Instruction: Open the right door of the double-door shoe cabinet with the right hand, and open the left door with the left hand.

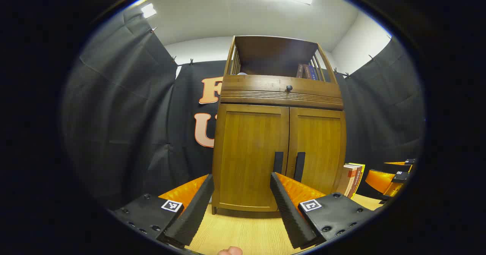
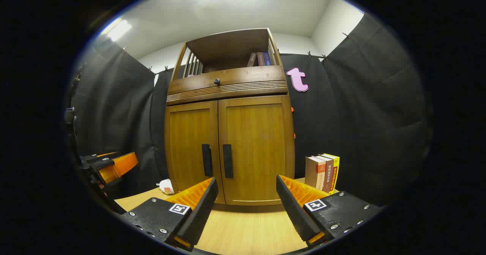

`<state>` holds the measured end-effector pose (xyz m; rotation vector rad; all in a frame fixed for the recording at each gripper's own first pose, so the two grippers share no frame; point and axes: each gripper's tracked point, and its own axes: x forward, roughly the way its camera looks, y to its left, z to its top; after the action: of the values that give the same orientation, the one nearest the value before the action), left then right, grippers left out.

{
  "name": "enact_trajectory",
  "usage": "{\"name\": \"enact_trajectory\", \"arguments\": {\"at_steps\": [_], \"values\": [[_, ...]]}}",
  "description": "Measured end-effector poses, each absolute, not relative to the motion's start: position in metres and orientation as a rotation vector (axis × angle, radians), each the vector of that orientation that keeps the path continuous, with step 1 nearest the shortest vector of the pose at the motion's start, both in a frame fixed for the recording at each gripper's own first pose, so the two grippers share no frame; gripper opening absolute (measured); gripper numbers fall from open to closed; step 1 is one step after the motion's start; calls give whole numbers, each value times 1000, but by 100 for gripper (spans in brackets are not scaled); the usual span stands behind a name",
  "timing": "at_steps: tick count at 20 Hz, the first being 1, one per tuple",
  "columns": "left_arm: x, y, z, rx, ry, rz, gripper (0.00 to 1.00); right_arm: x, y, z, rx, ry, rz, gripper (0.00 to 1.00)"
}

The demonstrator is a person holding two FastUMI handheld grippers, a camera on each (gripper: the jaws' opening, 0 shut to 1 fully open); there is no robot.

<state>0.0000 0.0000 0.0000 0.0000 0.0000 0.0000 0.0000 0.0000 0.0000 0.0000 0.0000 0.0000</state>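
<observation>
Right gripper view: a wooden shoe cabinet (image 2: 229, 133) stands on a pale wood table (image 2: 246, 232), filling the middle of the scene against the black cloth wall. Both doors are shut. The right door (image 2: 258, 148) and left door (image 2: 188, 148) meet at a centre seam, each with a dark vertical handle, the right handle (image 2: 227, 161) just beside the left handle (image 2: 206, 160). Above them sits a drawer with a small round knob (image 2: 216, 81). A few upright books (image 2: 322, 172) stand near the cabinet's right side. The right gripper (image 2: 246, 202) is wide open, holding nothing, apart from the cabinet. In the left gripper view, the left gripper (image 1: 241, 205) is likewise wide open and empty, facing the left door. Judging from this, neither door has been opened yet; both pulls remain to be done.
</observation>
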Motion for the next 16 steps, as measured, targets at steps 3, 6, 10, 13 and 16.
{"name": "enact_trajectory", "arguments": {"at_steps": [3,6,10,13,16], "values": [[-1,1,2,3,-7,6,96,1,-7,-1,2,2,-12,94],[-1,1,1,7,-10,10,96,2,-10,0,-2,-6,-22,94],[-1,2,0,11,-8,15,96,-1,-3,8,-1,-43,-6,94],[0,3,-1,13,-5,18,93,1,0,5,-6,-38,-2,94],[1,3,0,11,-10,22,92,3,3,4,-8,-37,3,94]]}}
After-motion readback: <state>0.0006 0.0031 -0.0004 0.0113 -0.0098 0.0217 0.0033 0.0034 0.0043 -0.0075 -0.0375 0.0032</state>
